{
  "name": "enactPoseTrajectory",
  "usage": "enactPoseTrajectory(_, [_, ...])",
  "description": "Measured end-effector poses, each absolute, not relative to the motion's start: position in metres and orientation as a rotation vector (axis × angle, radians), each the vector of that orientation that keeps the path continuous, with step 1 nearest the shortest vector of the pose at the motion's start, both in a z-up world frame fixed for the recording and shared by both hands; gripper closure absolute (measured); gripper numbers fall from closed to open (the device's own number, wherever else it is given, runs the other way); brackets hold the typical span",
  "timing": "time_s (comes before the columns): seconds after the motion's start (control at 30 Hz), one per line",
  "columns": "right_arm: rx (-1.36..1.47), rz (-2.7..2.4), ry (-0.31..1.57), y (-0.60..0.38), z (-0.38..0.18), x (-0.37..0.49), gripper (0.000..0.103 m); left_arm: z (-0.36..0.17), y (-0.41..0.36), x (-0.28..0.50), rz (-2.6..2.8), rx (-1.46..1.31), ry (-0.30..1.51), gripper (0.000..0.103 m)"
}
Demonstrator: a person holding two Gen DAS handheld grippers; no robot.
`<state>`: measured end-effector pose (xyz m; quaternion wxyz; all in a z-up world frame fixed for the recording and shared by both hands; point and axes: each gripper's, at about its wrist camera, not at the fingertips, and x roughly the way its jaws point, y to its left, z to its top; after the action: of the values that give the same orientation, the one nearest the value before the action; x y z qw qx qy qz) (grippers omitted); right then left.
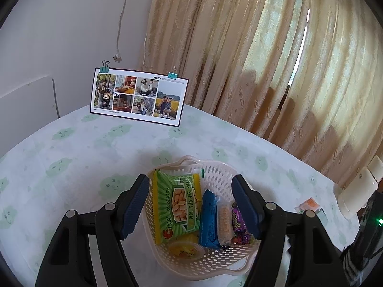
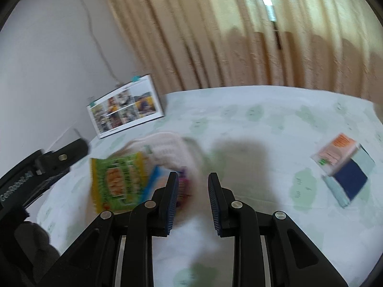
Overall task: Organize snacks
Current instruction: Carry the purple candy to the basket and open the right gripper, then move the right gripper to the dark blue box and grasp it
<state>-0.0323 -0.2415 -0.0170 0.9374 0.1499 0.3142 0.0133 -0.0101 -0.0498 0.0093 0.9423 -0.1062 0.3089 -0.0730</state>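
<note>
Pale cloth printed with green clouds covers the bench [image 1: 71, 148], which stands against a white wall and long beige curtains [image 1: 263, 59]. A clipped photo board [image 1: 138, 95] headed "MEET" leans on the wall. The pinkish plastic basket [image 1: 215, 174] holds the snacks, among them a green peanut packet [image 1: 177, 203] with Chinese lettering. The left tool [image 1: 190, 206] stands apart astride the basket; the right tool [image 2: 192, 205], slightly parted, grips nothing. Two packets [image 2: 342, 167] lie well apart.
</note>
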Motion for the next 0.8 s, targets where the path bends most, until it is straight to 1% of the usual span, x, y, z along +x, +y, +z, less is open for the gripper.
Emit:
enactPoseTrajectory(0.33, [0.365, -0.162, 0.71, -0.327, -0.044, -0.023, 0.076, 0.007, -0.058, -0.01, -0.164, -0.182, 0.634, 0.035])
enactPoseTrajectory(0.6, [0.399, -0.184, 0.755, -0.362, -0.058, -0.027, 0.076, 0.006, -0.064, -0.013, -0.172, -0.163, 0.633, 0.035])
enactPoseTrajectory(0.73, [0.393, -0.199, 0.808, -0.375, -0.072, -0.04, 0.076, 0.006, -0.065, -0.013, -0.17, -0.171, 0.634, 0.035])
enactPoseTrajectory(0.8, [0.411, -0.185, 0.8, -0.384, -0.076, -0.052, 0.076, 0.006, -0.065, -0.013, -0.168, -0.171, 0.633, 0.035])
